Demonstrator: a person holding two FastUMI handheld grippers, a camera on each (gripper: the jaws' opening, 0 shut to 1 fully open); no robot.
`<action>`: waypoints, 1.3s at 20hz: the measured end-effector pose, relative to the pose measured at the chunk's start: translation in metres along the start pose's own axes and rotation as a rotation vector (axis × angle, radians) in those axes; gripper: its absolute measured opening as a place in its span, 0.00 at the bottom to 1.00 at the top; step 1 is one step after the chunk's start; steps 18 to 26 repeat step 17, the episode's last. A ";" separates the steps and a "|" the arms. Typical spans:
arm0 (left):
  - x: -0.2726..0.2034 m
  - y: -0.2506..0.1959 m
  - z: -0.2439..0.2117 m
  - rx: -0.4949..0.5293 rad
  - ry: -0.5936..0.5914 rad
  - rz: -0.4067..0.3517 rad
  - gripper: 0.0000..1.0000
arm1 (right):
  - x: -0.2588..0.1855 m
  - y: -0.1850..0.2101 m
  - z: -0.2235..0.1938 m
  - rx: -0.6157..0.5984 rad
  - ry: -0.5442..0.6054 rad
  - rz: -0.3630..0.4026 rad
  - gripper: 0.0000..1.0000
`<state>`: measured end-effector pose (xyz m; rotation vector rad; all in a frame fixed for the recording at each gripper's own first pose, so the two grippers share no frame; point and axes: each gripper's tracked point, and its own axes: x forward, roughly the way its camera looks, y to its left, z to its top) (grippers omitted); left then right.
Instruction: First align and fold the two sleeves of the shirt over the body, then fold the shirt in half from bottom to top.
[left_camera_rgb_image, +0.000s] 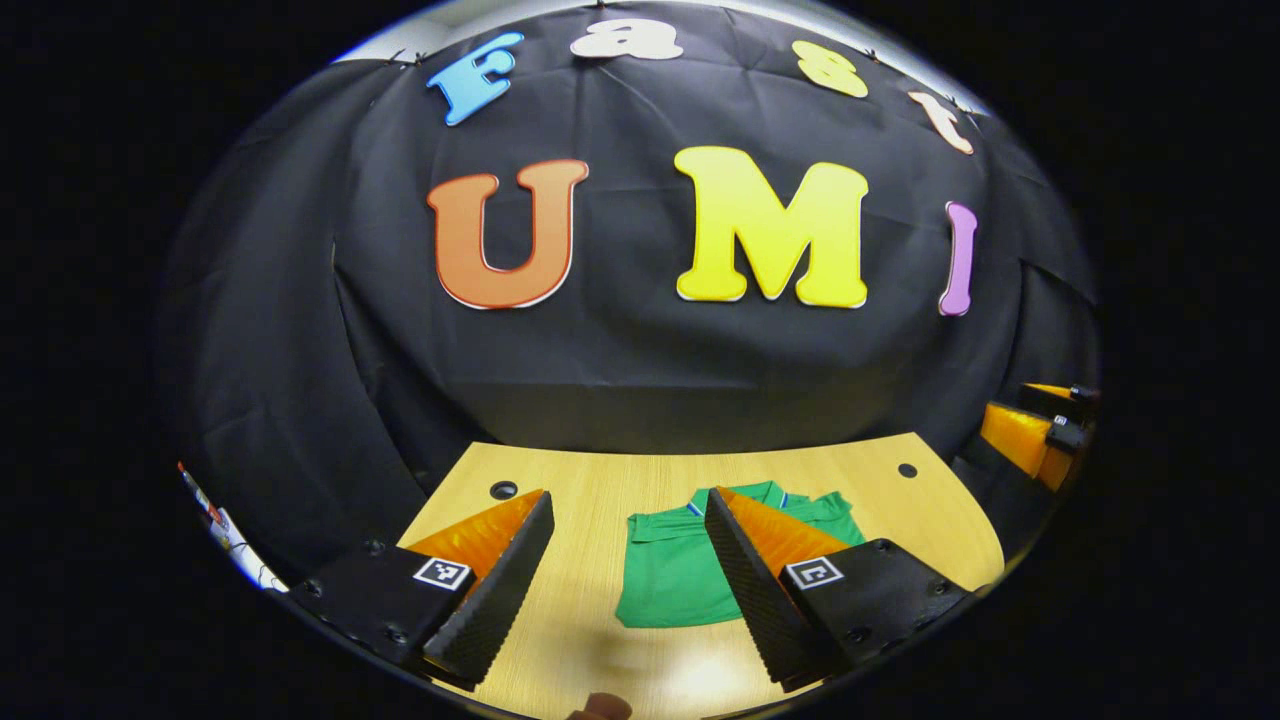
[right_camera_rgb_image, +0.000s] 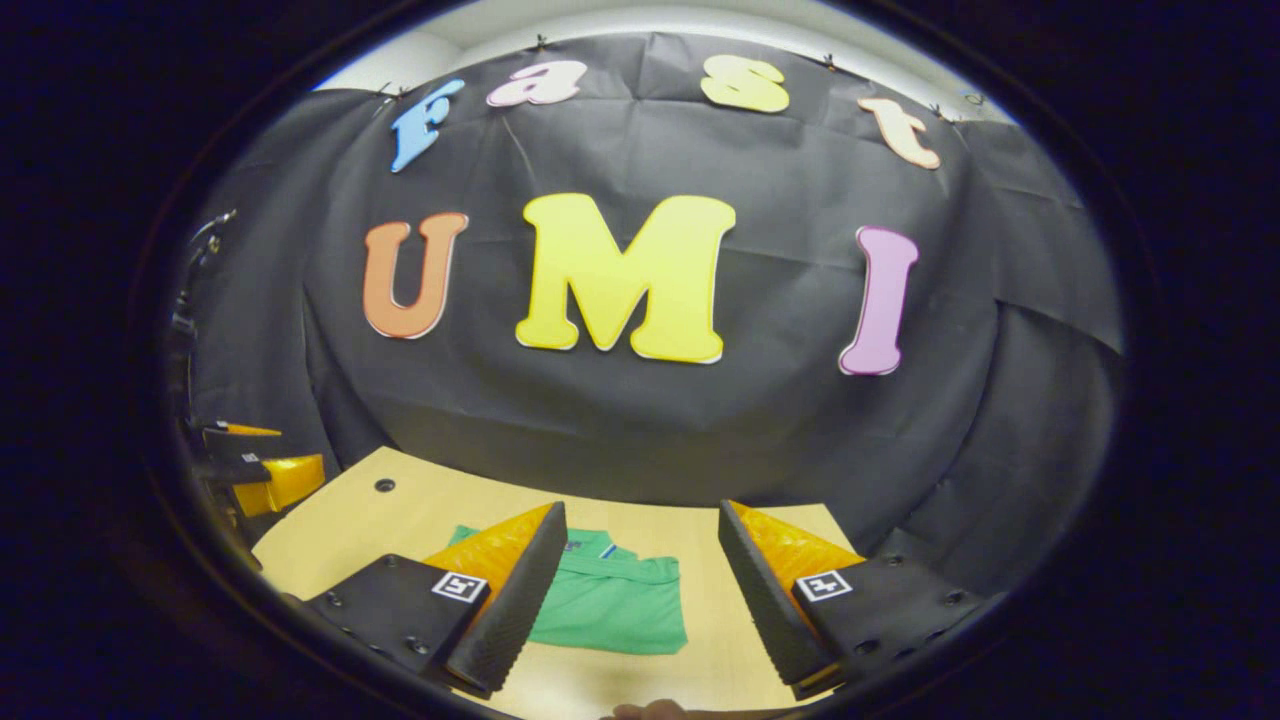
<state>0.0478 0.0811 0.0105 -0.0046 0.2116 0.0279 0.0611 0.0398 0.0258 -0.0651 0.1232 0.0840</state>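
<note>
Green fabric, folded into a compact rectangle, was seen lying flat near the middle of the pale wooden surface (left_camera_rgb_image: 600, 480); this shirt (left_camera_rgb_image: 675, 575) looked already reduced from its spread-out shape, with a straight near edge, smooth panels and a collar with a thin blue-and-white trim turned toward the booth wall. From how it lay, the sleeves were judged to have been brought in over the body, and the bottom-to-top fold appeared done or close to it, though the layers beneath could not be made out. Going from left to right, the left claw (left_camera_rgb_image: 627, 560) was held above the near edge of the surface, its fingers spread wide with nothing between them, the shirt showing in the gap and partly behind the right-hand finger; such a raised, empty pose was taken as clearance from the cloth, so that the folds would not be dragged. In the right gripper view the shirt (right_camera_rgb_image: 615, 605) was seen lying beyond the near edge, partly hidden by one finger, while the right claw (right_camera_rgb_image: 642, 590) was likewise held wide apart and empty above the surface (right_camera_rgb_image: 420, 510), well clear of the cloth. The two claws were held well apart, one to each side of the shirt.
</note>
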 end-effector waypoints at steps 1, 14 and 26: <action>-0.013 -0.001 0.007 -0.013 -0.020 0.000 0.98 | -0.013 0.003 0.003 0.001 -0.009 0.006 0.95; -0.104 -0.015 -0.018 0.011 -0.087 -0.021 0.98 | -0.102 0.017 -0.006 0.023 -0.068 0.011 0.96; -0.103 -0.021 -0.020 0.013 -0.100 -0.043 0.98 | -0.101 0.023 -0.015 0.020 -0.039 0.012 0.96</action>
